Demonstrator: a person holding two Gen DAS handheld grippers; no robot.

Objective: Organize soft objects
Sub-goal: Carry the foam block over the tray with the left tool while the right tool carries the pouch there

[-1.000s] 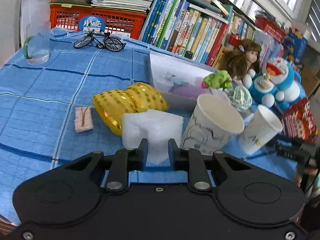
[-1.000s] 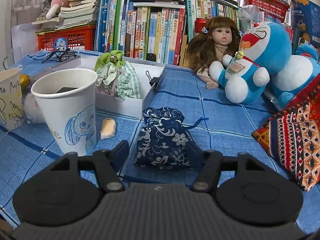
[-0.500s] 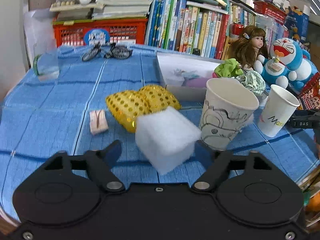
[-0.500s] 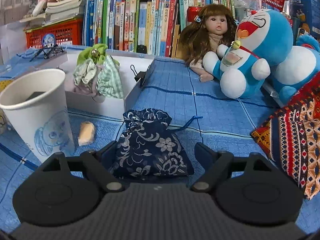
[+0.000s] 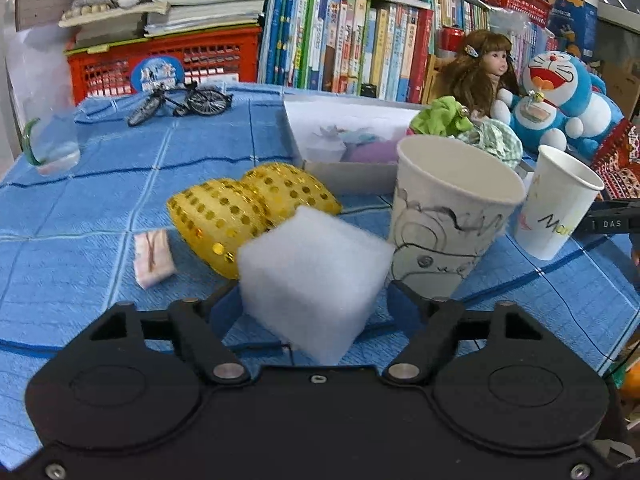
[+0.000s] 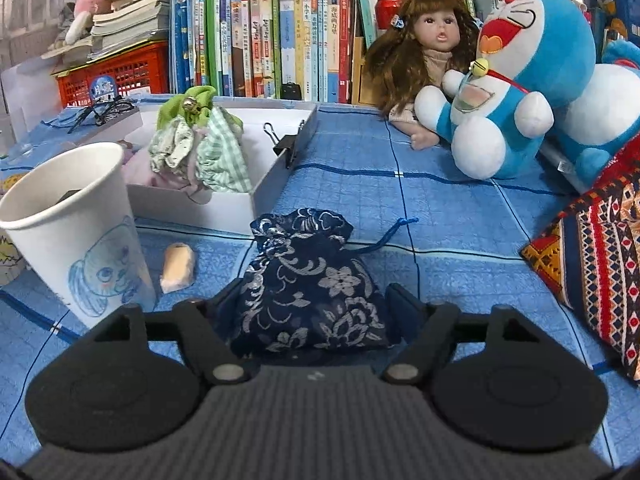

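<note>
Your left gripper (image 5: 314, 292) has its jaws closing around the white foam block (image 5: 314, 280), which sits squarely between them, corner toward you.

Even, soft daylight from windows along the upper edge of both views casts faint shadows on the blue tablecloth (image 5: 100, 264), with strong fisheye bending at the edges and the white foam block (image 5: 312, 280) slightly blurred.

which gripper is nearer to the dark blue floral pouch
Right. The right gripper has the pouch between its jaws; the left gripper is off past the two paper cups, around a white sponge block.
</note>
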